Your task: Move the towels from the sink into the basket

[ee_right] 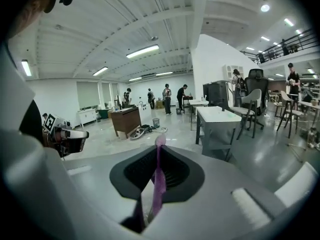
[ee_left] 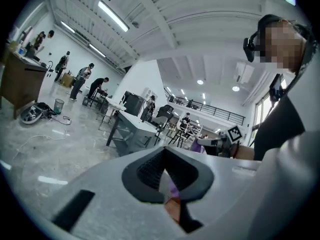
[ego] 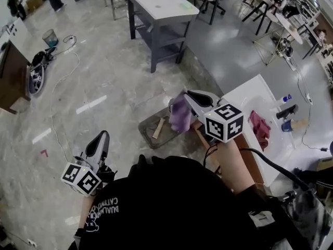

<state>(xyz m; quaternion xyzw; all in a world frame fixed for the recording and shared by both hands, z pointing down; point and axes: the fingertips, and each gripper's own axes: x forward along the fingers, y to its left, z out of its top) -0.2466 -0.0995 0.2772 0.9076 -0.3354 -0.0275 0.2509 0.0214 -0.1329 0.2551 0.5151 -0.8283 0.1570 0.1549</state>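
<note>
Pinching the purple towel (ego: 180, 116) by a fold, the right tongs (ego: 183, 99) let it hang free over the floor, just beside the basket (ego: 147, 130), apparently staged for release. The left tongs (ego: 102, 138) are pressed together and empty. A red towel (ego: 259, 125) lies near the white tabletop's (ego: 250, 95) near edge, awaiting transfer.

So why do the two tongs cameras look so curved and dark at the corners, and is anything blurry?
Left gripper view: a wide lens bows the ceiling beams into arcs, the corners go black, and a mosaic patch hides a face. Right gripper view: same bulge and black corners; the purple towel near the lens looks soft. Head view: milder bending, pale glare streaks on the floor.
</note>
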